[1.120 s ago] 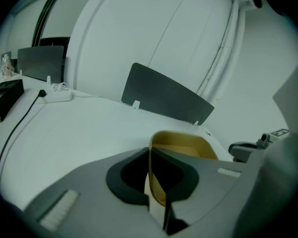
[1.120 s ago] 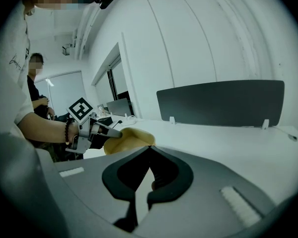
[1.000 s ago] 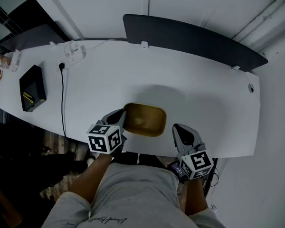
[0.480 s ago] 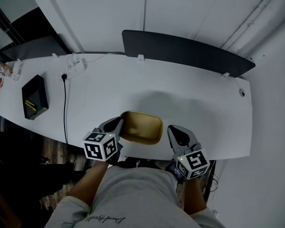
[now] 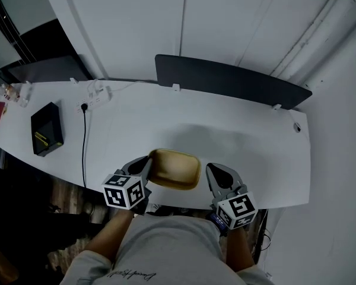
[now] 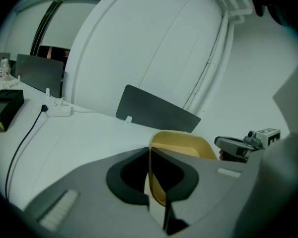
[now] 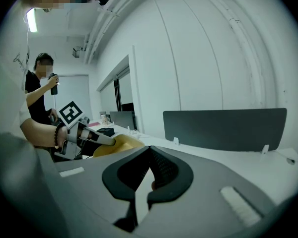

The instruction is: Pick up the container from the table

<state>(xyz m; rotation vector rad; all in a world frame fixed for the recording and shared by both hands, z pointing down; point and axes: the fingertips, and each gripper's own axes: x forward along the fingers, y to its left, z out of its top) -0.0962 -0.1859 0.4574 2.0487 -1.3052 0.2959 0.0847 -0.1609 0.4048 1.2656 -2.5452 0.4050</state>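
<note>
A black box (image 5: 47,128) lies at 9 o'clock on the white tabletop (image 5: 243,136). At 6 o'clock, by the near edge, the left gripper (image 5: 143,164) has its fingers clamped on the left wall of the yellow container (image 5: 175,168) — at the container's 3 o'clock, just beside it, the right gripper (image 5: 215,172) has its fingers together, holding nothing.

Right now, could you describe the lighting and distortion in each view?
Head view: dim, with a soft shadow on the white table beyond the yellow container. Both gripper views: fisheye bowing, dark corners; the right gripper view catches a bright ceiling lamp upper left.
</note>
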